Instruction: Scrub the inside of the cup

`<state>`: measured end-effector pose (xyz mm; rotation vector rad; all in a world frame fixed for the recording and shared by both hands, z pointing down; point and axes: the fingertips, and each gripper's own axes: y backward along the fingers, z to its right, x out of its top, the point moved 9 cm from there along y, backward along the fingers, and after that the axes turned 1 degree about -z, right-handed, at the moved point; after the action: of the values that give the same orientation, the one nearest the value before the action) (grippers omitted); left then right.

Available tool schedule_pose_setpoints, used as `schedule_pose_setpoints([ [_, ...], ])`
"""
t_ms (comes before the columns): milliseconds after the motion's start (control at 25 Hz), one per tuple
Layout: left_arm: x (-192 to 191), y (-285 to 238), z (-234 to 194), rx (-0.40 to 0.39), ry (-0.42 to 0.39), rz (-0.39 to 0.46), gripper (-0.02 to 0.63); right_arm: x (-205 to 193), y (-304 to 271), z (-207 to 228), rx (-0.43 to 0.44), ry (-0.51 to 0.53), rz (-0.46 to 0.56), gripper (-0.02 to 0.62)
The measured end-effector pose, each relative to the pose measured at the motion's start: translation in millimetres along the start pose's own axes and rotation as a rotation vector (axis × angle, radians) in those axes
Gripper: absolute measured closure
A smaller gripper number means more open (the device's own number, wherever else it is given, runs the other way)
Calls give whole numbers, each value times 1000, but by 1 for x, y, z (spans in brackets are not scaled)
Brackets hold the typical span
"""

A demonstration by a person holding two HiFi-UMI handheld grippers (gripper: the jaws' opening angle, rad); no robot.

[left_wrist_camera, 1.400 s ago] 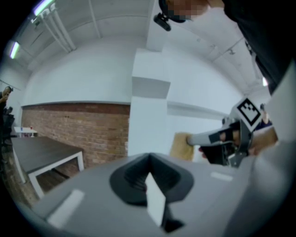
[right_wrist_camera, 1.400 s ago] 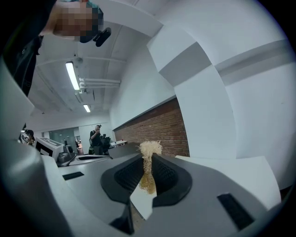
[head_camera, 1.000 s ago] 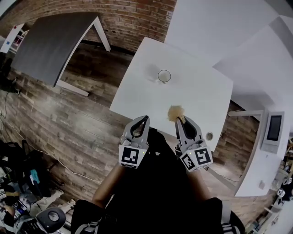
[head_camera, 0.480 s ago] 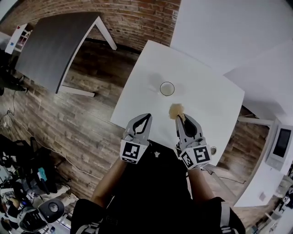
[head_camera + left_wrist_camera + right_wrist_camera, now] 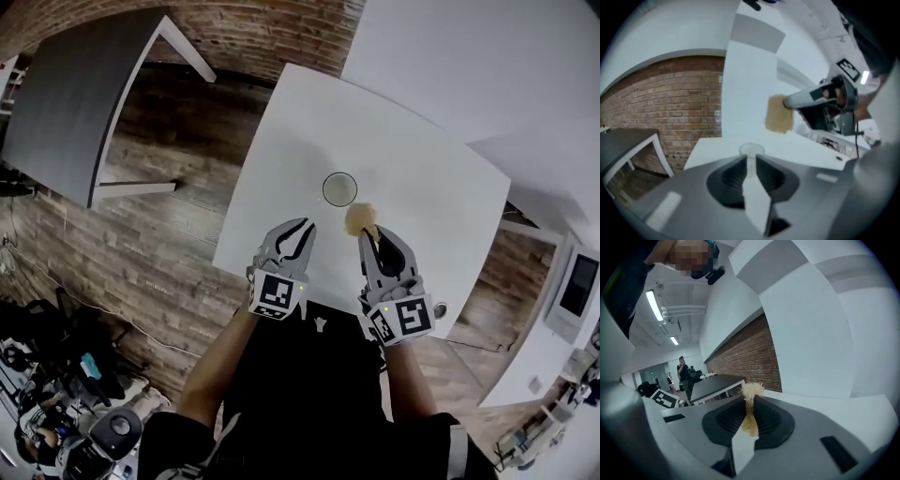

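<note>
A clear glass cup (image 5: 339, 189) stands upright on the white table (image 5: 422, 178); in the left gripper view the cup (image 5: 752, 150) sits just beyond the jaw tips. My left gripper (image 5: 297, 231) hovers near the table's front edge, short of the cup and to its left. Its jaws are opening, with nothing between them. My right gripper (image 5: 368, 234) is shut on a tan fibrous scrubber (image 5: 359, 218), held just right of the cup and nearer me. The scrubber (image 5: 752, 391) sticks out past the jaw tips and hangs as a tan pad (image 5: 779, 120) in the left gripper view.
A grey table (image 5: 66, 103) stands at the left over the wooden floor (image 5: 141, 253), with a brick wall (image 5: 253, 28) behind it. A round hole (image 5: 438, 306) sits in the white table's near right corner. A person (image 5: 684, 373) stands far off in the room.
Both grippers have come forward over the table's front edge, nearer the cup. The left jaws have parted slightly. The right one still holds the scrubber.
</note>
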<state>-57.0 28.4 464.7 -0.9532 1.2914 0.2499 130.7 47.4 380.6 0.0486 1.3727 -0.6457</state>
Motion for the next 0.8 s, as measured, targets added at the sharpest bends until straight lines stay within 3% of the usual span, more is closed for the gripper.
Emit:
schedule_pose_setpoints([
  [200, -26, -44, -12, -57, -79, -78, 488, -8, -33, 14, -37, -1, -5, 549],
  [400, -36, -69, -20, -91, -67, -118, 488, -23, -71, 23, -38, -27, -79, 549],
  [800, -38, -84, -27, -153, -38, -120, 500, -50, -112, 29, -5, -20, -281, 549],
])
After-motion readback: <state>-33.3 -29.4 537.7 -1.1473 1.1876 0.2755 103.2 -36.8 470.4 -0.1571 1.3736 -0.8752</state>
